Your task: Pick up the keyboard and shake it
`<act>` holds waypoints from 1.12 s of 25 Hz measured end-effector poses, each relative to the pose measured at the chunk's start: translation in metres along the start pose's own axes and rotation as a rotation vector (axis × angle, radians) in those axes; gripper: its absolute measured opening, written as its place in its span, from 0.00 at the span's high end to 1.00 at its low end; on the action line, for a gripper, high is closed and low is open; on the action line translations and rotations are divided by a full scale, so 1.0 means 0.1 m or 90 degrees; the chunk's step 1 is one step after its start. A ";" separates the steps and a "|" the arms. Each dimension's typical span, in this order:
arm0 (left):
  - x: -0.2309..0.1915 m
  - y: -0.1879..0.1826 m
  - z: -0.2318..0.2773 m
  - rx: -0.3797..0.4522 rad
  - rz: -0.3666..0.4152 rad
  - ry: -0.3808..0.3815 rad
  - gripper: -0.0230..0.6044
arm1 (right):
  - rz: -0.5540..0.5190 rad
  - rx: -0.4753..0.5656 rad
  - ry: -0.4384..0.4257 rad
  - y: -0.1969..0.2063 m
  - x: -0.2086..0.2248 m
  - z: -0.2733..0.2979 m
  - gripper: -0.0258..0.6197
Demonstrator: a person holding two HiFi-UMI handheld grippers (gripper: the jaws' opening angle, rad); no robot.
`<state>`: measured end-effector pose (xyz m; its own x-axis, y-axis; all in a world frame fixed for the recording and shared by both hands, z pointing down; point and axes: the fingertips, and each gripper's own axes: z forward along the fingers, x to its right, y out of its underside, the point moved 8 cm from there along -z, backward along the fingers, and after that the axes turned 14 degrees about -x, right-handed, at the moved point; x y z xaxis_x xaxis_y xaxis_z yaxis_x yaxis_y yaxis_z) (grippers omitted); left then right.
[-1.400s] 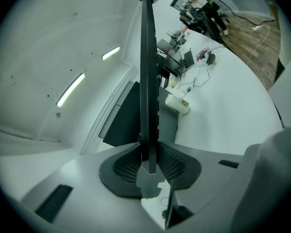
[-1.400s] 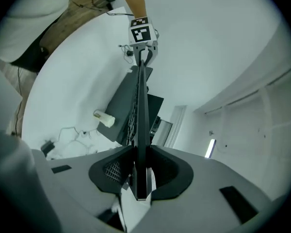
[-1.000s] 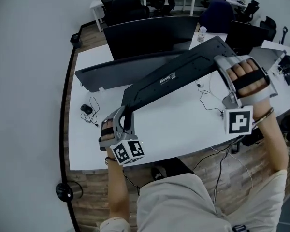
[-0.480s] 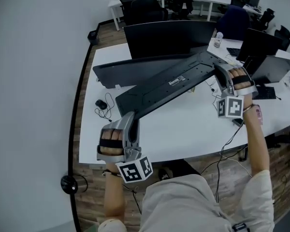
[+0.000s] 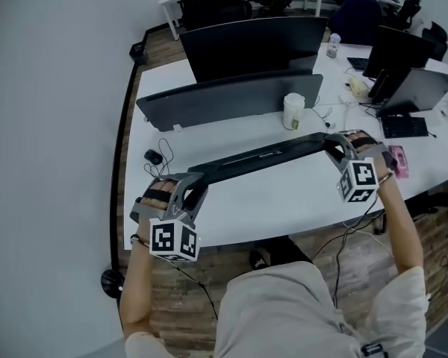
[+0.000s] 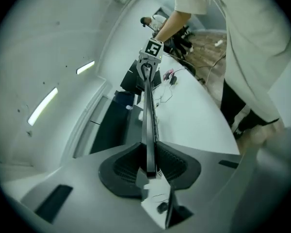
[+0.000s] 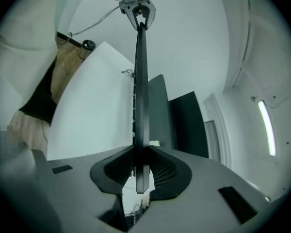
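- Left gripper (image 5: 193,183): pinching one short end of the keyboard (image 5: 261,157); both pads press its faces.
- Right gripper (image 5: 334,146): clamped on the other short end the same way.
- Keyboard: spans jaw to jaw, turned on its long edge, roughly level, low over the desk (image 5: 284,196). We cannot tell whether it touches.
- Step: we judge the pick-up done and the shake under way.
- Next move: we'd lift both ends together, then drive short strokes with equal grip so neither end slips.
- Watch: the cup (image 5: 293,112) stands just beyond the keyboard, between the grippers. We'd keep strokes clear of it.
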<state>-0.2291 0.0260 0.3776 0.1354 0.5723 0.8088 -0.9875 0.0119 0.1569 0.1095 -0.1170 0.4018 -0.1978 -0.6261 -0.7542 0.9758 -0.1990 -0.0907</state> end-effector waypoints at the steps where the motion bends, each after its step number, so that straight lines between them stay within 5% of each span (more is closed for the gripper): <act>1: 0.07 0.06 0.11 0.022 -0.020 0.044 0.79 | -0.014 0.006 -0.048 0.02 -0.05 0.00 0.78; 7: 0.38 0.31 0.59 0.149 -0.188 0.312 0.80 | -0.033 0.051 -0.306 0.15 -0.24 0.08 0.78; 12: 0.32 0.43 0.77 0.258 -0.317 0.487 0.80 | 0.015 0.123 -0.512 0.26 -0.25 0.22 0.78; 19: 0.39 0.75 1.13 0.349 -0.549 0.630 0.80 | 0.099 0.211 -0.687 0.32 -0.27 0.67 0.78; 28: 0.94 0.94 1.49 0.361 -0.770 0.850 0.79 | 0.235 0.301 -1.001 0.34 -0.47 1.15 0.77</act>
<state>-0.2971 -0.0413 0.5527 0.2243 0.6428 -0.7324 -0.2442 0.7647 0.5963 0.1411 -0.1814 0.5093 -0.1604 -0.7214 0.6737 0.9339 0.1099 0.3401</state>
